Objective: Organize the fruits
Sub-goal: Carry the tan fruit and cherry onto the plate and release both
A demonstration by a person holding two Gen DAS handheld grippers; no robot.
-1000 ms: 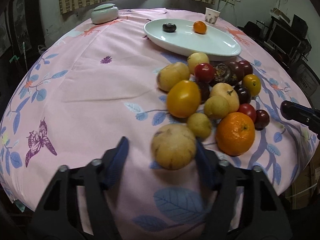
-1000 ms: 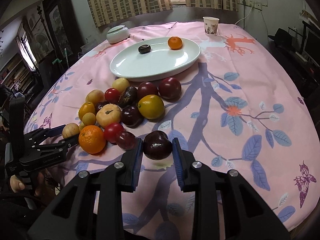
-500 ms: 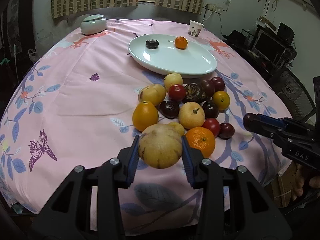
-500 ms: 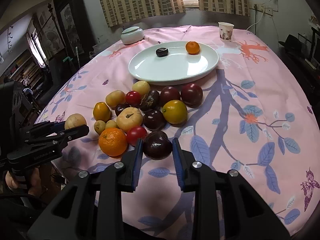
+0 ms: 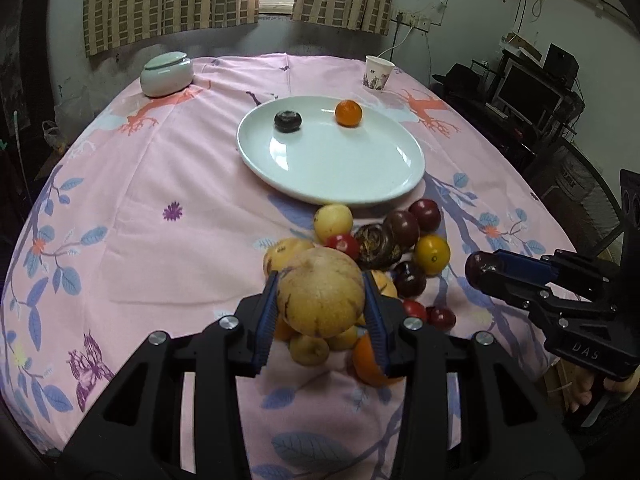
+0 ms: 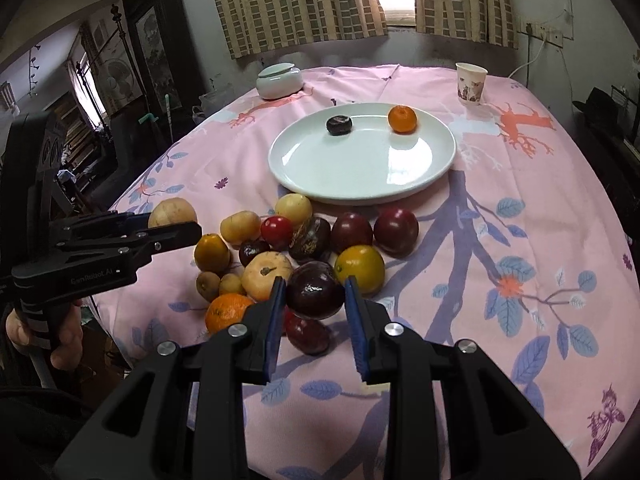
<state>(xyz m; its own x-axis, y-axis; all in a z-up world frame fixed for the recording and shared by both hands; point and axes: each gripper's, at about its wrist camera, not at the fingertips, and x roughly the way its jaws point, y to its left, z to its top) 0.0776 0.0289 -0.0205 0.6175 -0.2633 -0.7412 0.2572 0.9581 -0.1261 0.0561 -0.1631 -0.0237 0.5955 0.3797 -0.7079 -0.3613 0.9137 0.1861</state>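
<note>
My left gripper (image 5: 322,312) is shut on a large tan speckled fruit (image 5: 321,298) and holds it above the fruit pile (image 5: 384,248). My right gripper (image 6: 314,304) is shut on a dark purple plum (image 6: 315,295), lifted over the pile (image 6: 296,240). The white oval plate (image 5: 352,176) lies beyond the pile and holds a dark fruit (image 5: 287,121) and a small orange (image 5: 348,113). The right gripper also shows in the left wrist view (image 5: 480,270), and the left gripper in the right wrist view (image 6: 176,226).
A pink flowered cloth (image 5: 160,184) covers the round table. A pale lidded bowl (image 5: 166,74) stands at the far left and a paper cup (image 5: 378,73) at the far right. Chairs and a monitor (image 5: 524,92) stand beyond the right edge.
My left gripper closed on the tan fruit and lifted it. My right gripper lifted the plum. Both have risen and moved toward the plate.
</note>
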